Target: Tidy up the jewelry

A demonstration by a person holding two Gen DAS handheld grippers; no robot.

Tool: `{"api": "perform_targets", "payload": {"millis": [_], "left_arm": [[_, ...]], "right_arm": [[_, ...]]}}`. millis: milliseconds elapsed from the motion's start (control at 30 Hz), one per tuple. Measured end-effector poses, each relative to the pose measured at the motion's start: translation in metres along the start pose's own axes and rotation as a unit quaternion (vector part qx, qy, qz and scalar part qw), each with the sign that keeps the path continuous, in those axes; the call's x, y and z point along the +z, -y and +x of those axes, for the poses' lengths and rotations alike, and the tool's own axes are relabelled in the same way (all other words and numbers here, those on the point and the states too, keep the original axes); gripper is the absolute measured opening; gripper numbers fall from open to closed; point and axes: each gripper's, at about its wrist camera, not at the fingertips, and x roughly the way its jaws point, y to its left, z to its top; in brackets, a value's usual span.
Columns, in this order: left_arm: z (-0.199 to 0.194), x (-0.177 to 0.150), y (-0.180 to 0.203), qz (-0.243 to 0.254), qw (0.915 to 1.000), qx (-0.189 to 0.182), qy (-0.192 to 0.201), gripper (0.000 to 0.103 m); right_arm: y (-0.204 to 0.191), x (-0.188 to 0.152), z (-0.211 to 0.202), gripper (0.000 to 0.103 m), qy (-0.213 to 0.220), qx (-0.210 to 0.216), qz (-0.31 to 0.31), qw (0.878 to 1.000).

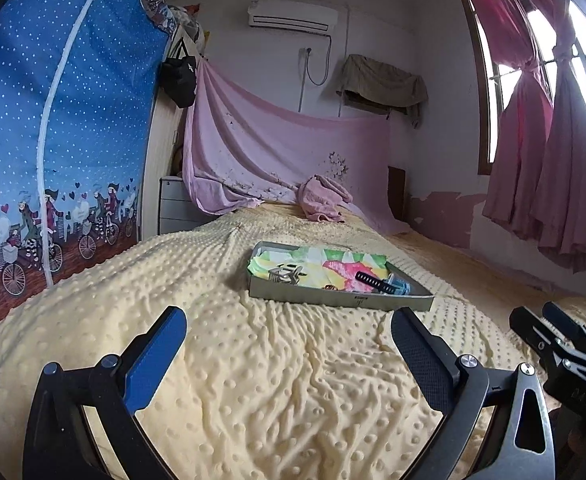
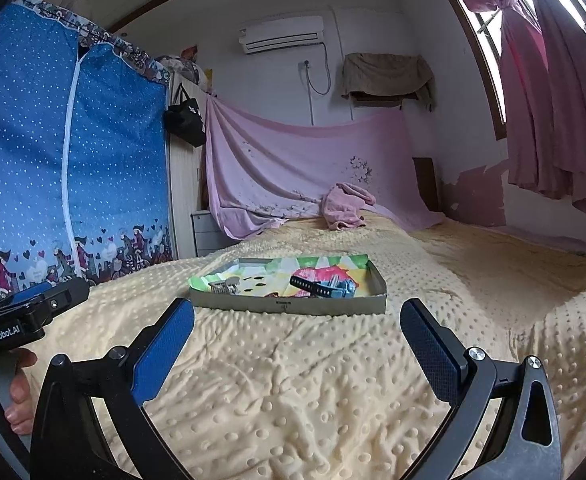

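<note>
A shallow grey cardboard tray (image 1: 333, 300) (image 2: 293, 306) lies on the bed, lined with a bright patterned cloth (image 1: 333, 266) (image 2: 333, 270). In it lie a silver metal watch band (image 1: 287, 274) (image 2: 223, 286), a black strap (image 1: 373, 281) (image 2: 307, 285) and a blue piece (image 1: 399, 285) (image 2: 339, 289). My left gripper (image 1: 289, 336) stands open just short of the tray's near wall, nothing between its blue pads. My right gripper (image 2: 297, 328) is open too, also in front of the tray and empty. The right gripper's body shows at the right edge of the left wrist view.
The cream dotted bedspread (image 1: 253, 380) (image 2: 313, 380) covers the bed. A pink towel (image 1: 323, 200) (image 2: 345, 206) lies at the head by a pink sheet on the wall. A blue fabric wardrobe (image 1: 65, 140) stands left, curtains (image 1: 545, 160) right. A hand (image 2: 17, 392) holds the left gripper's handle.
</note>
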Motion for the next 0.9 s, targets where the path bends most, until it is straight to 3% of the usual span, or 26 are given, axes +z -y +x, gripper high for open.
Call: {"api": "perform_targets", "payload": {"millis": [400,900], "left_arm": [[0.010,-0.020,0.001,0.013,0.9998,0.010,-0.014,0.103],[0.011,-0.020,-0.002,0.004,0.9998,0.013,-0.012,0.103]], "right_arm": [[0.005,-0.010,0.008,0.101,-0.006,-0.010,0.007,1.000],[0.004,-0.013,0.011,0.101,-0.007,-0.010,0.001,1.000]]}}
